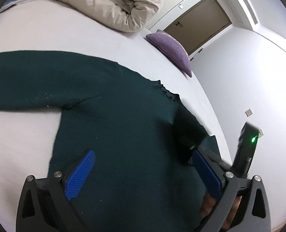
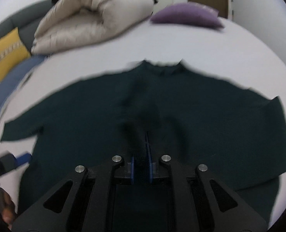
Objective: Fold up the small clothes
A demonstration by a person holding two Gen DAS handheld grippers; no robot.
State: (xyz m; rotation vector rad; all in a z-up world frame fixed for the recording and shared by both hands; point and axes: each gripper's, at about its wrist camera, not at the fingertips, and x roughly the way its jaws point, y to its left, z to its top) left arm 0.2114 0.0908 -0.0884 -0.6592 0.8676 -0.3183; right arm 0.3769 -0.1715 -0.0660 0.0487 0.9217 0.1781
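the sweater [image 2: 143,100] lies flat, collar toward the frame top, sleeves left-right; right gripper [image 2: 142,166] pinches its fabric, left gripper [image 1: 143,174] spread wide above it.

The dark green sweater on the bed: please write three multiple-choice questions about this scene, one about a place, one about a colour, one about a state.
1. Where does the dark green sweater lie?
A. Spread flat on the white bed
B. Rolled inside the beige duvet
C. On the floor

2. What colour is the cushion near the door?
A. Yellow
B. Purple
C. Red

3. How do the grippers stand?
A. Both open
B. Both shut
C. The left gripper open, the right gripper shut on fabric

Answers:
1 A, sleeves stretch out over the sheet.
2 B, both views show it purple.
3 C, left pads stand wide apart; right pads pinch a fold.
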